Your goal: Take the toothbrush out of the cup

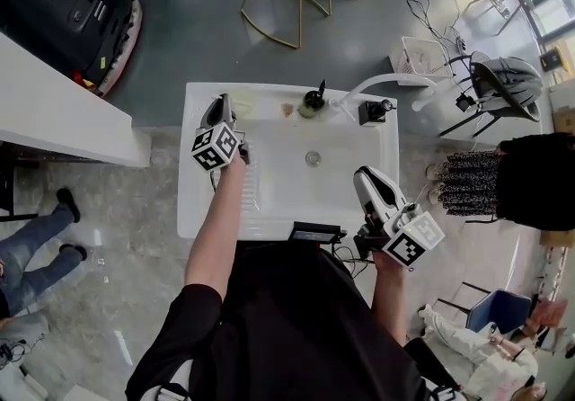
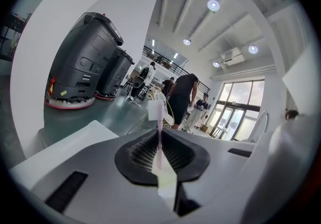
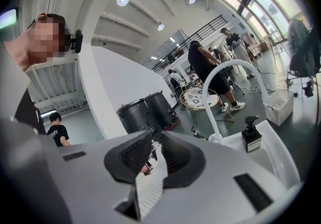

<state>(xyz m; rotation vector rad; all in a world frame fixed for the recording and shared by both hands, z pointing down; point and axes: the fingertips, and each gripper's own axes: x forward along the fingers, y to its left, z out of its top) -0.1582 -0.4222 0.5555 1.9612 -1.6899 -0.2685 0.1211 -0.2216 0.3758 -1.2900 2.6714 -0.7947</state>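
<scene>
My left gripper (image 1: 219,105) reaches over the back left corner of the white sink (image 1: 199,210). In the left gripper view its jaws (image 2: 160,160) are shut on a toothbrush (image 2: 159,135) with a pale pink handle. The brush stands upright between the pads, its white bristle head at the top. The cup does not show in any view. My right gripper (image 1: 365,177) hovers over the sink's front right part. The right gripper view shows its jaws (image 3: 153,153) with a narrow gap and nothing between them.
A white curved faucet (image 1: 382,81), a black pump bottle (image 1: 314,102) and a small soap dispenser (image 1: 372,111) stand on the sink's back rim. A black device (image 1: 314,231) lies at the front edge. A white counter (image 1: 54,111) is at the left. People stand around.
</scene>
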